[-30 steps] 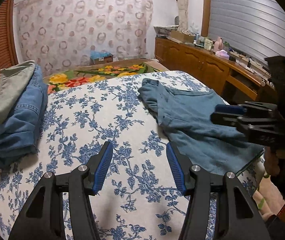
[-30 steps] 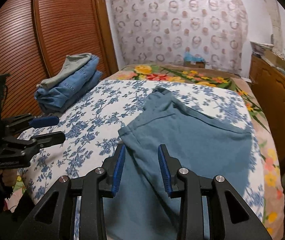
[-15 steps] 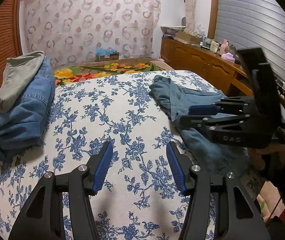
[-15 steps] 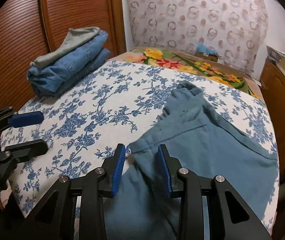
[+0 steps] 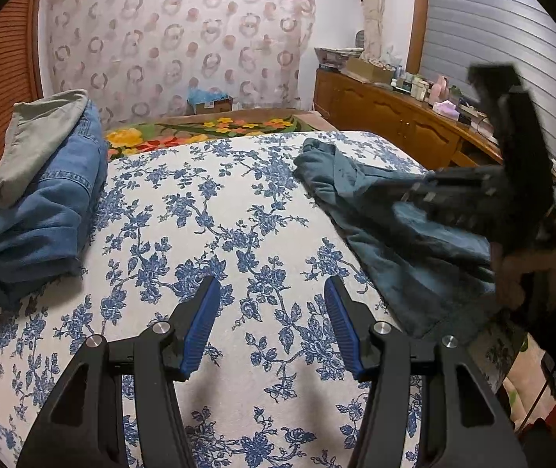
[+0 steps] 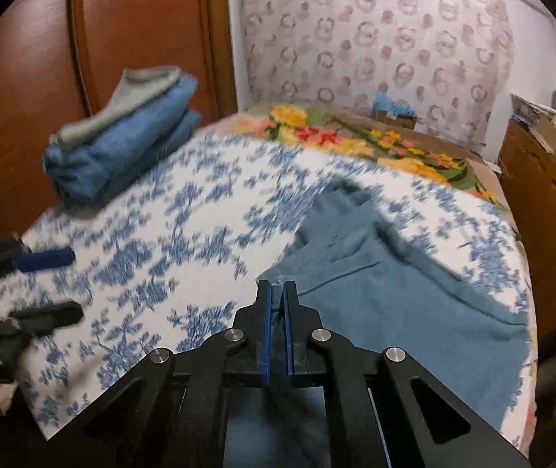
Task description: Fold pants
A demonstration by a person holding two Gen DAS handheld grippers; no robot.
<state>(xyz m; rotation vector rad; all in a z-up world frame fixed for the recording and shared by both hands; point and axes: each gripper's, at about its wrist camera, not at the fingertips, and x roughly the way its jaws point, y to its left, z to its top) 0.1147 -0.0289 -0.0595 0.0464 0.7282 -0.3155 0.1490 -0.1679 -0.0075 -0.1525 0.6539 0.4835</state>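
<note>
Teal cotton pants point(image 6: 387, 292) lie rumpled on the floral bed point(image 5: 215, 234), at three o'clock from the left tool point(image 5: 268, 323), which hangs half-wide and empty. Right tool point(image 6: 276, 296) is pinched tight on a hem corner. Fabric looks soft, light, limp: it likely sags, so grip at corners or waistband.

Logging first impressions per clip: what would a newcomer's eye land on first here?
The right tool pinching a corner of the teal cotton pants, spread on the right half of the blue-flowered white bedspread. Next, the stack of folded blue denim jeans at the bed's far left, and the left tool hovering open over bare bedspread.
</note>
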